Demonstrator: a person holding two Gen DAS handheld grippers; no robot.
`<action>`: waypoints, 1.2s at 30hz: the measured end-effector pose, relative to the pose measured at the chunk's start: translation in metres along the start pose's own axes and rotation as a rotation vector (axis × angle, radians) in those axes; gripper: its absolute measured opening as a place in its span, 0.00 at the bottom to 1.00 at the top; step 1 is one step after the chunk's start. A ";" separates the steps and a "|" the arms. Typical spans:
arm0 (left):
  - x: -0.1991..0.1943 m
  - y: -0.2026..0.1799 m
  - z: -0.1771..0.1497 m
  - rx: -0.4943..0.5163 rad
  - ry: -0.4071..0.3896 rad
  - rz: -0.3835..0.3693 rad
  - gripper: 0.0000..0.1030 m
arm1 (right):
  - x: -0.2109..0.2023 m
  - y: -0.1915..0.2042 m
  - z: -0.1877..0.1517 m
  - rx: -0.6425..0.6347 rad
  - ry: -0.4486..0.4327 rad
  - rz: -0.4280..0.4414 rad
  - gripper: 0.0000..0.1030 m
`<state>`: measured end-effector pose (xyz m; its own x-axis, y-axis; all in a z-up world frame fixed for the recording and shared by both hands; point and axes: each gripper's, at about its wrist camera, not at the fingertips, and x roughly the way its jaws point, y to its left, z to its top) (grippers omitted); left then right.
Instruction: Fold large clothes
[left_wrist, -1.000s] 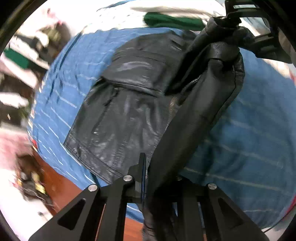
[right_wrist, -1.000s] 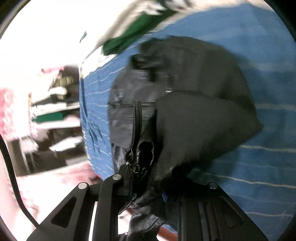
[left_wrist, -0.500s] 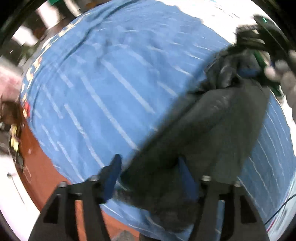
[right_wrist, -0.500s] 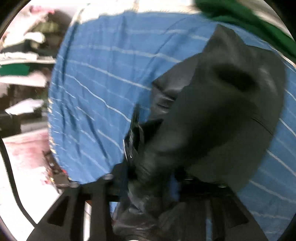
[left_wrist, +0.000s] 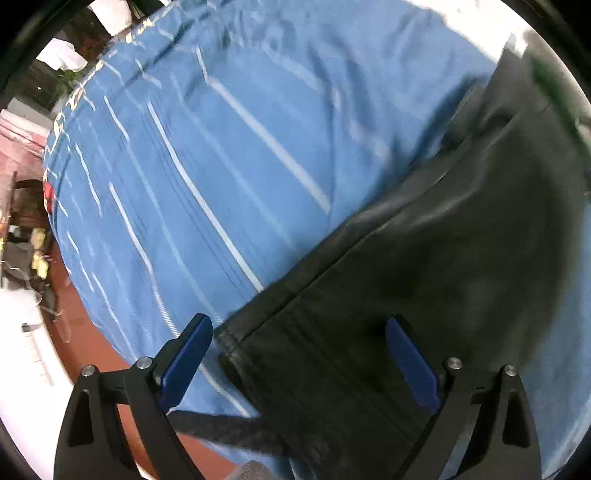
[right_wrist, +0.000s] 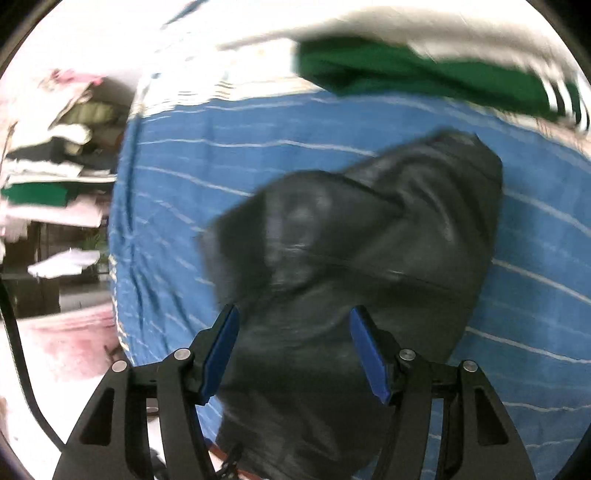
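The blue striped bedsheet covers the work surface and fills most of both views. The black leather jacket now lies on this sheet as a compact, doubled-over bundle. One second ago it hung draped from both grippers, lifted above the sheet; half a second ago it was being swung down. It has since been laid flat and let go.

In the left wrist view, the jacket's seamed edge runs diagonally between the fingers, with its corner near the sheet's front border. A green garment lies well apart at the far side of the sheet.

The left gripper stands spread wide, its blue pads on either side of the jacket edge and holding nothing. The right gripper is likewise spread apart above the near end of the bundle, empty. One second ago both were clamped on leather.

Judgement: the release marks the end of one fold. The bundle looks uneven, with a raised hump toward its far end, so a further fold or a smoothing pass is probably required. Motion blur prevents confirming whether the layers are aligned.
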<state>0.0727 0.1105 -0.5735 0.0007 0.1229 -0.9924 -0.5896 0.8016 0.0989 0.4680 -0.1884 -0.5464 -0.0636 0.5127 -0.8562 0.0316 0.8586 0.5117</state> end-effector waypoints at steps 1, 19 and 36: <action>0.006 0.001 -0.001 -0.009 0.009 -0.011 0.96 | 0.013 -0.006 0.007 -0.011 0.010 -0.008 0.63; 0.006 0.010 0.007 -0.097 0.008 -0.048 1.00 | 0.047 -0.157 0.037 0.051 0.123 0.160 0.67; -0.044 0.000 0.035 -0.093 -0.101 0.013 1.00 | -0.012 -0.191 -0.014 0.251 -0.190 0.368 0.14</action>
<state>0.1007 0.1259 -0.5269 0.0709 0.1952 -0.9782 -0.6626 0.7423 0.1001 0.4489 -0.3582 -0.6326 0.1792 0.7547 -0.6311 0.2588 0.5827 0.7704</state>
